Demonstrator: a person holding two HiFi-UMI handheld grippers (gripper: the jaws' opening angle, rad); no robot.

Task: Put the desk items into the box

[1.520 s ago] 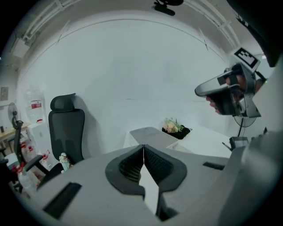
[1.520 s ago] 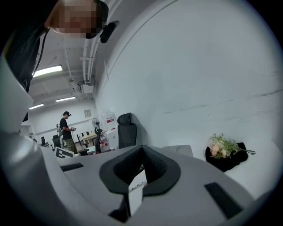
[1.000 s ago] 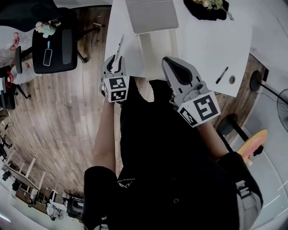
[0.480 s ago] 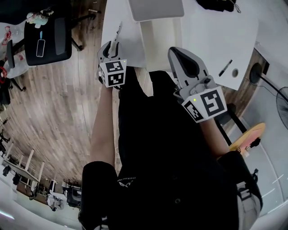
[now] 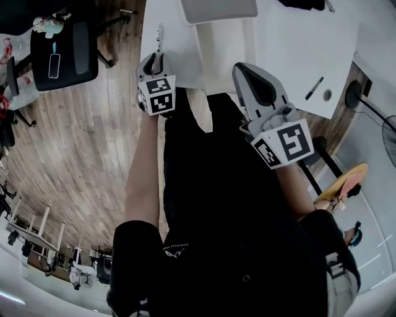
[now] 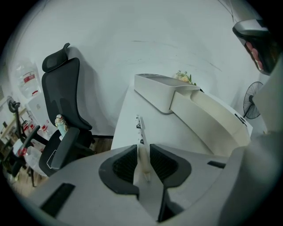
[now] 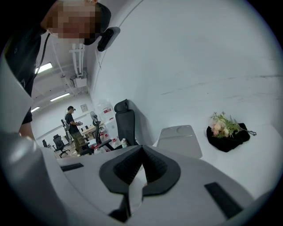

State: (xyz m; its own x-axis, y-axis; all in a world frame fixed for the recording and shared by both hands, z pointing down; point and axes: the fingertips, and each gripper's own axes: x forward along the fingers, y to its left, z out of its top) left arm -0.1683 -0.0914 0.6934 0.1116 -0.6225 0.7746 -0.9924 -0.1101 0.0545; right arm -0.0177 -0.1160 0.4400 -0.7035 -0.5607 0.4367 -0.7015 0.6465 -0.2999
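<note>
Pen point(image 5: 159, 36) now lies flat on the white surface point(image 5: 291, 49) near its left edge, no longer tilted up in the grip. The left claw point(image 6: 142, 150) has its pads parted, and the pen's near end is loose between them. Right claw point(image 7: 141, 149) stays closed on nothing. Box point(image 6: 212, 119) stands just right of the pen, pale on pale and hard to trace from the head view, where the frame top cuts its grey lid point(image 5: 219, 8).
</note>
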